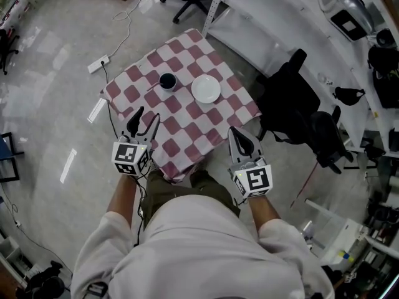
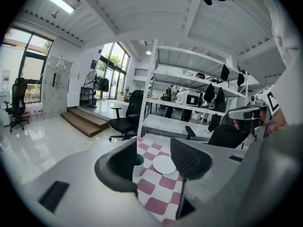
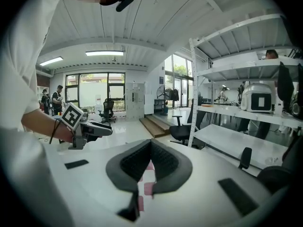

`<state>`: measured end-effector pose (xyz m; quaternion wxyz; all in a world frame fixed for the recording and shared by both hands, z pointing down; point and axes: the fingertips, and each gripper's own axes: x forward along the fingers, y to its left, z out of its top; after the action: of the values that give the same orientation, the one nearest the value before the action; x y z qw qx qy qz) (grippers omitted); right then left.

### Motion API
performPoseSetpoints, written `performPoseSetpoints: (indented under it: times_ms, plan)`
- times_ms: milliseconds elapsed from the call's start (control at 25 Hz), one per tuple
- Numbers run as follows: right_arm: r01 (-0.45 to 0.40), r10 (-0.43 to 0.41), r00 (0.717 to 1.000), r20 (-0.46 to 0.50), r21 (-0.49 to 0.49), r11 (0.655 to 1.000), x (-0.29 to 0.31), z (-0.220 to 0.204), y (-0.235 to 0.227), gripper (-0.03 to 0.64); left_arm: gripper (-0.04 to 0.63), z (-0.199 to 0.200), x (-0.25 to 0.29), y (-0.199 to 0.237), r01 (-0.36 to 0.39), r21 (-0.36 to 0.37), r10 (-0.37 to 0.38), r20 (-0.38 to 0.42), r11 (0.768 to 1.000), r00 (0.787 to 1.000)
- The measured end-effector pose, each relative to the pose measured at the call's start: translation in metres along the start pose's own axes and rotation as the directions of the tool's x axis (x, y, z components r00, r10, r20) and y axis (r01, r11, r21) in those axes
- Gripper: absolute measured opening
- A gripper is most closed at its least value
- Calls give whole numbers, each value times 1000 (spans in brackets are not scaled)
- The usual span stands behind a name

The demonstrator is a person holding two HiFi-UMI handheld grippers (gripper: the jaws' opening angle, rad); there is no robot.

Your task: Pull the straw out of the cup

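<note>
A dark cup (image 1: 167, 81) stands on the table with the pink-and-white checked cloth (image 1: 181, 129), with a white plate (image 1: 206, 89) just to its right. No straw can be made out in any view. My left gripper (image 1: 146, 118) hovers over the table's near left edge, open and empty, short of the cup. In the left gripper view the cup (image 2: 138, 161) shows between the spread jaws, half hidden by the left one, beside the plate (image 2: 164, 164). My right gripper (image 1: 232, 132) is shut and empty at the near right edge, its tips meeting (image 3: 150, 144).
Black office chairs (image 1: 299, 98) crowd the table's right side, in front of a white metal shelf (image 1: 262, 23). A power strip (image 1: 98, 63) and its cable lie on the floor at the far left. The person's legs are against the near table edge.
</note>
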<state>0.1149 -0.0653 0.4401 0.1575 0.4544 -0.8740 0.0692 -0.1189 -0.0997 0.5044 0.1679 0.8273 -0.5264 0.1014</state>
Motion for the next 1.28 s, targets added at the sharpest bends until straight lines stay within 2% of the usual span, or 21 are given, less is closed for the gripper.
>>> performPoseSetpoints:
  times_ms: [480, 840, 1280]
  plan:
    - [43, -42, 997, -70, 10, 999, -5, -27, -24, 3, 219, -62, 64, 26, -31, -39, 26, -116, 999, 993]
    - [55, -53, 992, -110, 12, 998, -7, -43, -43, 3, 219, -94, 105, 32, -41, -53, 31, -177, 998, 984]
    - [58, -52, 985, -165, 33, 998, 0, -67, -62, 3, 219, -119, 145, 56, -108, -67, 90, -231, 992, 969]
